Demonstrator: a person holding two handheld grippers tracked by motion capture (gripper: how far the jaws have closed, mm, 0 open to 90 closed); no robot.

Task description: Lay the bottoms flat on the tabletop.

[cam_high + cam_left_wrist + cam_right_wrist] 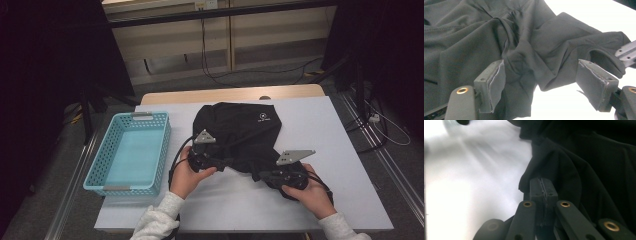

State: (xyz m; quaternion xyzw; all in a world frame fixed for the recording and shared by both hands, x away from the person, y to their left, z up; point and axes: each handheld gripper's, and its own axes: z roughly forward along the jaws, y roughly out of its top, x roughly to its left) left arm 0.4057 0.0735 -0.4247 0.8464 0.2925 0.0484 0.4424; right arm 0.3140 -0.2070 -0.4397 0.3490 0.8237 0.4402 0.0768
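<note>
While the black garment (237,135) lay crumpled mid-table beside the blue basket (131,152), the right gripper (543,192) was pinched closed on its near hem. The left gripper (541,85) stood with jaws apart around a fold, not pressing. Step judged: securing both grips. Next move likely needs the left closing on cloth before lifting.
</note>
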